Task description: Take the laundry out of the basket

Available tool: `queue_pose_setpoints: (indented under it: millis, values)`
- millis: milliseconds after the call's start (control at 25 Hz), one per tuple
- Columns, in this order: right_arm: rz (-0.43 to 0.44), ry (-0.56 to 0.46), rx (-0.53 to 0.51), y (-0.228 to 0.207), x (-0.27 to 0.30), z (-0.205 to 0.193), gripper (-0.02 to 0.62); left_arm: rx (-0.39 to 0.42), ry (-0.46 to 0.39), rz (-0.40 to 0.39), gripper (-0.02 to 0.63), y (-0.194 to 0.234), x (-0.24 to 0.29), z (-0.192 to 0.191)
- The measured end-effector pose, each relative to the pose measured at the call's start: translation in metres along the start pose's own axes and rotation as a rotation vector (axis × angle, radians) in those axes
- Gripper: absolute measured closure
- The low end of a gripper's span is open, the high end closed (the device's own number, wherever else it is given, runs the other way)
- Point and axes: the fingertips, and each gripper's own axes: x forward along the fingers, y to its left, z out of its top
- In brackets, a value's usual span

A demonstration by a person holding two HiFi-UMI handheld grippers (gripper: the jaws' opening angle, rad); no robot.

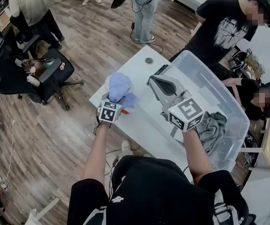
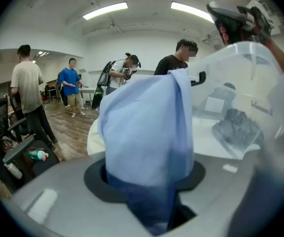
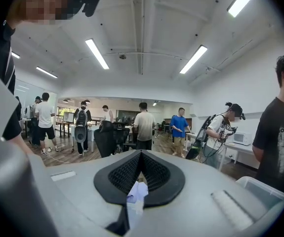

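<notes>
over the white surface, just left of the clear basket, the left hand-held gripper is clenching a light blue cloth, which is bunching and flopping above its jaws. the cloth is looking light, soft and limp, so pinching a thick fold is likely holding better than a thin edge. a grey garment is lying crumpled in the basket's near corner. the right hand-held gripper is hovering clenched by the basket's rim, and a pale scrap is showing at its jaws, possibly pinched fabric.
</notes>
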Motion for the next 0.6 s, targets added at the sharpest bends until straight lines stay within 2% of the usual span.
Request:
queue_pose_setpoints:
  millis: [200, 480, 520, 600]
  values:
    - [-0.011, -0.001, -0.007, -0.002, 0.002, 0.002, 0.597, -0.025, 0.055, -0.014, 0.385, 0.001, 0.015, -0.021]
    - [-0.016, -0.010, -0.009, -0.002, 0.001, 0.001, 0.596, -0.079, 0.125, -0.084, 0.363, -0.009, 0.029, -0.045]
    - [-0.016, -0.013, -0.011, -0.002, 0.001, 0.002, 0.595, -0.087, 0.122, -0.086, 0.351, -0.008, 0.030, -0.045]
    - [-0.017, -0.015, -0.017, -0.001, 0.001, 0.003, 0.596, -0.104, 0.110, -0.084, 0.283, -0.007, 0.032, -0.043]
